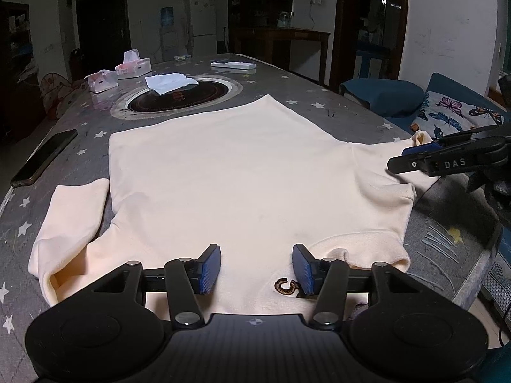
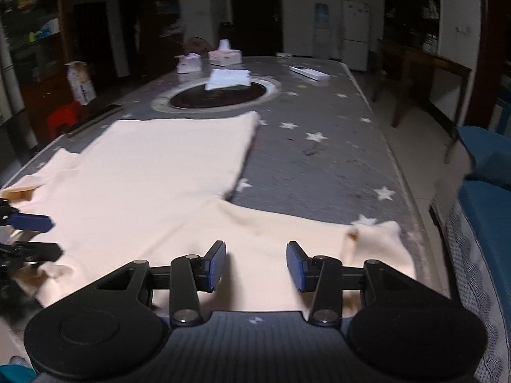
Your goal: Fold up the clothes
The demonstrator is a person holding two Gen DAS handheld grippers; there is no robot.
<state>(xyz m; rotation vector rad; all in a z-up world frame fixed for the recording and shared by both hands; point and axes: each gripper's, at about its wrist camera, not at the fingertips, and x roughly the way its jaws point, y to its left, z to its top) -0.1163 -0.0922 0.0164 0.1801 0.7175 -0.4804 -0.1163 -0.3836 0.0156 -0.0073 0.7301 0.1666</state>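
The left gripper hangs over the near edge of a cream sweatshirt, and its jaws stand wide open with nothing between them. Just beside its right blue pad there is a small brown embroidered mark on the cloth. The right gripper is also over the garment, above one sleeve, and its jaws are open and empty too. In the left wrist view this right gripper shows from the side, at the sleeve end near the worktop's right edge.

The sweatshirt lies flat and spread on the worktop, which has a grey cover with white stars. Its other sleeve lies bent along the left side of the body. A dark phone lies on the worktop near the left edge, apart from the garment.

Beyond the sweatshirt a round dark hotplate is set in the worktop, and a white folded cloth rests partly on it. Farther back stand two tissue boxes and a white remote. To the right of the worktop is a blue sofa with a butterfly cushion.
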